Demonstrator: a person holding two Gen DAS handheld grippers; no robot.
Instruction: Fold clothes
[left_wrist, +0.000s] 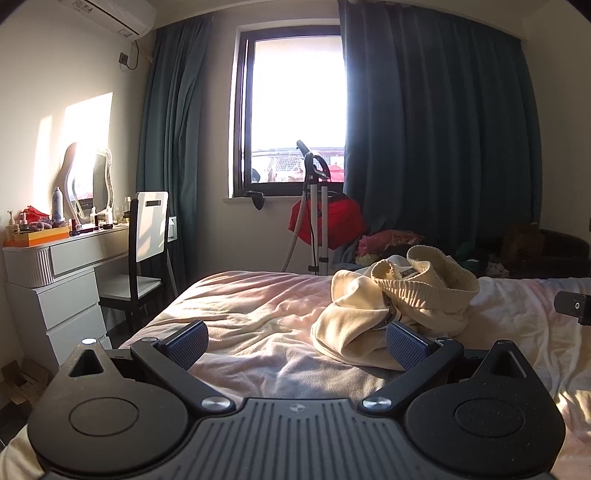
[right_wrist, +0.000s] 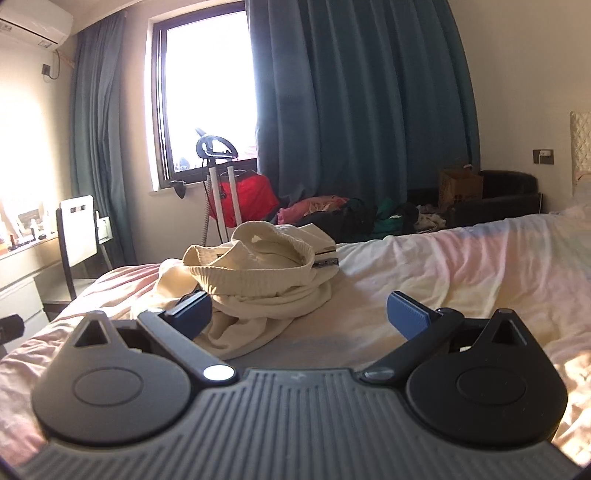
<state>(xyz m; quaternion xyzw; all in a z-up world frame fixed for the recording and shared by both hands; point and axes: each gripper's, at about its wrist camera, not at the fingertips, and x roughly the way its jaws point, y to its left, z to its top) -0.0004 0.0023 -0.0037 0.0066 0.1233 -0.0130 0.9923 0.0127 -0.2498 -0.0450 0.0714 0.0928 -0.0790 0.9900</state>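
Now the cream garment (left_wrist: 402, 299) lies crumpled in a heap on the bed (left_wrist: 251, 314), right of centre in the left wrist view and left of centre in the right one. Both tools stand spread wide, holding nothing: the left hand-held gripper (left_wrist: 297, 345) (its right pad at the cloth's edge) and the right hand-held gripper (right_wrist: 301, 314).

Both grippers level and spread wide — left gripper (left_wrist: 297, 345), right gripper (right_wrist: 299, 314) — gripping nothing.
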